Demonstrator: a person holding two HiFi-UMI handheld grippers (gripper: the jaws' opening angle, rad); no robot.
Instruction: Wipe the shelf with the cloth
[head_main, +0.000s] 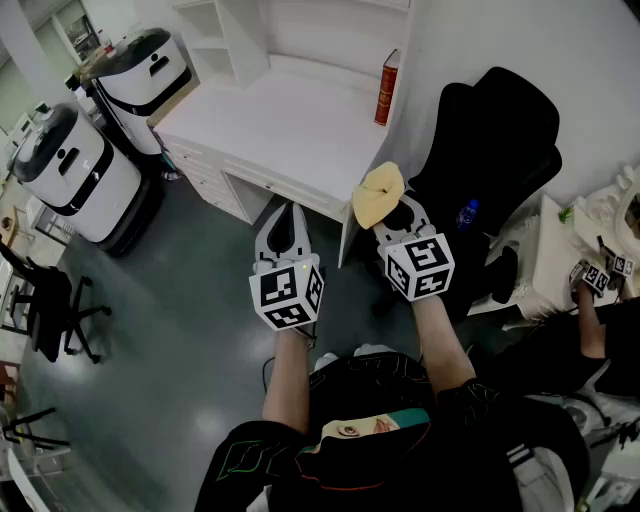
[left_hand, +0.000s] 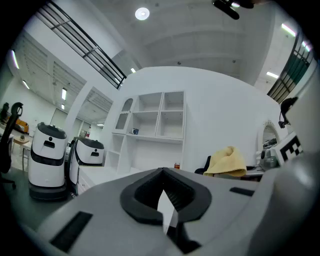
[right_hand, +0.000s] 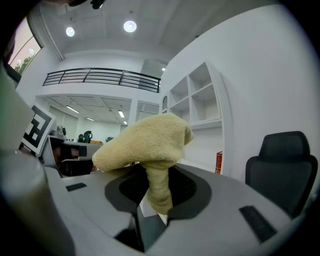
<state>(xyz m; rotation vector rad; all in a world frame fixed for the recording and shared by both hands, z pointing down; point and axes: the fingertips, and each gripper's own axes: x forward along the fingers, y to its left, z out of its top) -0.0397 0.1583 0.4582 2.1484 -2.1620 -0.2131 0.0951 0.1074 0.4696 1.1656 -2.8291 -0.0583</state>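
I can read no words, numbers or brand names anywhere. The red book (head_main: 386, 88) standing at the back of the white bench (head_main: 290, 120) has gold marks on its spine, but they are too small to make out. The cubes on my left gripper (head_main: 289, 210) and right gripper (head_main: 398, 214) carry only black-and-white square marker patterns, with no letters. The one marker that shows in each gripper view is just such a pattern too.

Black chair (head_main: 500, 130); red book (head_main: 386, 88) upright; white robot (head_main: 75, 175) far left.
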